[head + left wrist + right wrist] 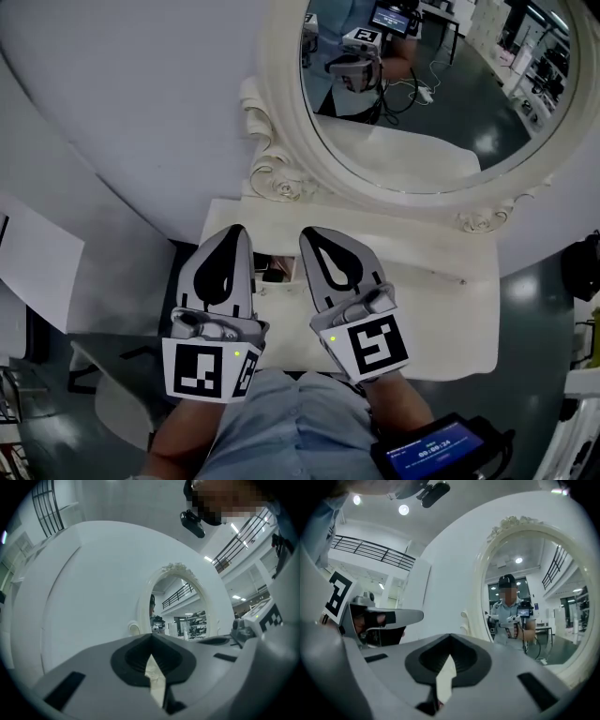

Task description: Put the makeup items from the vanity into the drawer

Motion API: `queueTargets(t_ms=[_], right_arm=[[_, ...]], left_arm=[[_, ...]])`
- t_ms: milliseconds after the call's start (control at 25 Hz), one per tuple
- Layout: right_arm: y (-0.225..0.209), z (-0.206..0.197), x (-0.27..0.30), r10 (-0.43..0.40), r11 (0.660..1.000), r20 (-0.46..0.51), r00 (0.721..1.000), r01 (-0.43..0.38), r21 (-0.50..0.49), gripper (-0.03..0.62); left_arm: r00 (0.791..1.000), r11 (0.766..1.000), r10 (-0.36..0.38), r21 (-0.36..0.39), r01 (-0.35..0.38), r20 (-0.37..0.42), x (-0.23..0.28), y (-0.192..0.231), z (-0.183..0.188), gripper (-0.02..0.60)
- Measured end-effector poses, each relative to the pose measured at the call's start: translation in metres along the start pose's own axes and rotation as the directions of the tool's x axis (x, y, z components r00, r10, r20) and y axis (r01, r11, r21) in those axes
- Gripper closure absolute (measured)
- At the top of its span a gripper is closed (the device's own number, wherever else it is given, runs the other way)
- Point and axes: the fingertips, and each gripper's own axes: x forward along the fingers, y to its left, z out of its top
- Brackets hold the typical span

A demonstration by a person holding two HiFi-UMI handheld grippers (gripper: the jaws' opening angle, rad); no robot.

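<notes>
Over the cream vanity table (427, 291), my left gripper (235, 232) and right gripper (310, 235) are held side by side, tips toward the oval mirror (422, 103). Both are shut with nothing between their jaws. In the gap between them a few small dark and reddish items (276, 271) show at the table's left part; I cannot tell whether they lie in a drawer. The left gripper view shows its shut gripper (151, 637), the mirror (180, 606) and the right gripper (262, 620) beside it. The right gripper view shows its shut gripper (450, 637) and the left gripper (375, 618).
A curved white wall (122, 112) backs the vanity. The ornate mirror frame (277, 173) rises at the table's far edge. A dark screen device (436, 455) sits at my lower right. A pale seat-like thing (103, 375) stands on the floor at left.
</notes>
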Motion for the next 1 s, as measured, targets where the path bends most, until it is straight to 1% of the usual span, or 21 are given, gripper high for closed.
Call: queueTargets(t_ms=[160, 320, 560, 1000], right_arm=[[-0.004, 0.001, -0.01, 0.0, 1.0, 0.024, 1.0, 0.0, 0.005, 0.593], [-0.005, 0.006, -0.023, 0.006, 1.0, 0.04, 0.999, -0.007, 0.022, 0.592], [-0.009, 0.007, -0.033, 0.011, 0.999, 0.05, 0.999, -0.013, 0.041, 0.592], [-0.018, -0.001, -0.031, 0.021, 0.998, 0.047, 0.999, -0.023, 0.053, 0.592]], left_arm=[[1.0, 1.0, 0.003, -0.003, -0.003, 0.005, -0.004, -0.009, -0.002, 0.583], [1.0, 1.0, 0.003, 0.007, -0.003, 0.012, -0.008, -0.021, 0.004, 0.583], [1.0, 1.0, 0.015, 0.013, -0.016, 0.003, -0.009, -0.03, 0.003, 0.583], [1.0, 0.999, 0.029, 0.021, -0.029, -0.007, -0.002, -0.03, -0.001, 0.583]])
